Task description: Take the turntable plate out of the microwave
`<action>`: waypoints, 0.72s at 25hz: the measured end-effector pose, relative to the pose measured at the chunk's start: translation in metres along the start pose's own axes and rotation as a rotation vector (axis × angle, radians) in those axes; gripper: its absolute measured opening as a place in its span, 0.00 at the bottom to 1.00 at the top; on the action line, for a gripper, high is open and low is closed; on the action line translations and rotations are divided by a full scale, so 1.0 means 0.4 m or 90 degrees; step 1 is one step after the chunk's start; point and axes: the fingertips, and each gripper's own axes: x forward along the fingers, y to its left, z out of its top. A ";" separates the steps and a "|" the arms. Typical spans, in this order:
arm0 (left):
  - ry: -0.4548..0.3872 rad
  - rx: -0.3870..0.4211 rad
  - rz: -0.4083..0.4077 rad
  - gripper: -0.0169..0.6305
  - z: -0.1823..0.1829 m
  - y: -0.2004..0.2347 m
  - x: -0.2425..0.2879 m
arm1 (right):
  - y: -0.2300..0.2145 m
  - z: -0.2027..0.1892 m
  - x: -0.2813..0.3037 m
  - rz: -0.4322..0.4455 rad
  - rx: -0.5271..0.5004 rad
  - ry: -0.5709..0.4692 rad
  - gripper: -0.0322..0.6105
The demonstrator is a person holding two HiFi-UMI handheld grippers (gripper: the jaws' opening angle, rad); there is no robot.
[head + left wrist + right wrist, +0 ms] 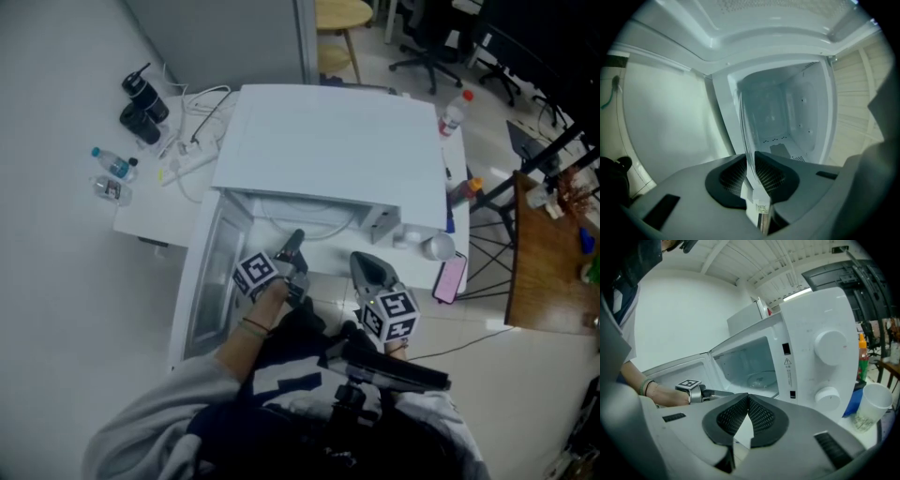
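Note:
A white microwave (pixel 328 150) stands on a white table (pixel 155 211) with its door (pixel 211 281) swung open to the left. In the left gripper view the clear glass turntable plate (pixel 744 126) shows edge-on, its rim between the pads of my left gripper (pixel 751 161), which is shut on it at the cavity's mouth. From the right gripper view the plate (pixel 759 379) lies on the cavity floor, and the left gripper (pixel 717 393) reaches in low. My right gripper (pixel 748 404) hangs shut and empty in front of the control panel (pixel 825 362). The head view shows both: left gripper (pixel 295 242), right gripper (pixel 370 267).
A clear cup (pixel 874 404) and an orange-capped bottle (pixel 862 357) stand right of the microwave. A pink phone (pixel 450 278) lies at the table's front right corner. Water bottles (pixel 112 173), black containers (pixel 142 108) and cables (pixel 192 141) sit at the left. A wooden desk (pixel 553 262) is to the right.

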 end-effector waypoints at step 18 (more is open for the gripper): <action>-0.028 -0.018 -0.012 0.09 -0.079 0.003 -0.130 | 0.037 -0.164 0.129 0.160 0.281 0.135 0.38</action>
